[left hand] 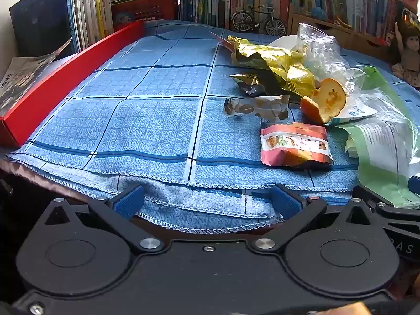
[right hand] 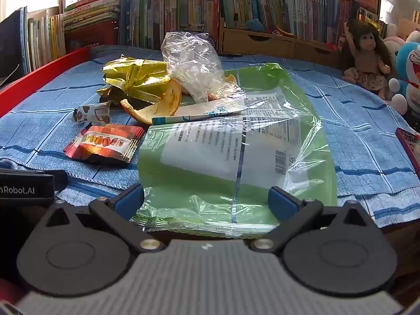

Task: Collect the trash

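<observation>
The large green-and-clear plastic bag (right hand: 236,152) lies flat on the blue checked cloth (right hand: 367,131), its long axis running away from the table's near edge, mouth contents indistinct. Beyond it sit orange peel (right hand: 162,99), a gold foil wrapper (right hand: 136,78) and a red snack packet (right hand: 105,144). The right gripper (right hand: 207,202) tilts downward, jaws wide apart straddling the bag's near end without pressing it. The left gripper (left hand: 207,202) tilts downward too, jaws wide and empty over the cloth's hem.

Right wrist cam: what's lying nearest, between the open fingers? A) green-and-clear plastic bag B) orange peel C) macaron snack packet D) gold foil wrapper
A: the green-and-clear plastic bag spreads right up to the right gripper, its edge lying between the open jaws; the other litter sits farther back.
</observation>
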A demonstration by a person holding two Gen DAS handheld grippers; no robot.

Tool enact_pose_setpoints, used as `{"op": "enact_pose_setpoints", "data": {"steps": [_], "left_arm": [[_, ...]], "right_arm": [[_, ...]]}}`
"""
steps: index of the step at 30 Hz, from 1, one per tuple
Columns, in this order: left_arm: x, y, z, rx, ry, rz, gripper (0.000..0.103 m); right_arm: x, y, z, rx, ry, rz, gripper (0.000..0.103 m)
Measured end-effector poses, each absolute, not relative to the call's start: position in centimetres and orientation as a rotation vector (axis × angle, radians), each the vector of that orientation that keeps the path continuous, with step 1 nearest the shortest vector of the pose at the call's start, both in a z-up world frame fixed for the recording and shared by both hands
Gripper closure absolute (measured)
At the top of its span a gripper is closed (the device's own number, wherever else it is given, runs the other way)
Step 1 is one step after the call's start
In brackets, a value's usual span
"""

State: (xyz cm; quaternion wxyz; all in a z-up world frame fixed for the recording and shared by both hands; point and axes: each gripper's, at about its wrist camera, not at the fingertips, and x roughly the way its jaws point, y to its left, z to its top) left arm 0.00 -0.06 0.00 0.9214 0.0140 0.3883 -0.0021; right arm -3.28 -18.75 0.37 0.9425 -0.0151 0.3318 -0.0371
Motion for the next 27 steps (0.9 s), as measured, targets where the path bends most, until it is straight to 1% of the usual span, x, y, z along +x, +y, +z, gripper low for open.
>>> {"op": "enact_pose_setpoints", "data": {"steps": [27], "left_arm": [[0.16, -0.07, -0.04, 0.019, 0.816, 0.000, 0.000]], "right_arm": [[-3.12, -18.74, 0.33, -0.034, 0.684, -0.077, 0.000]]}}
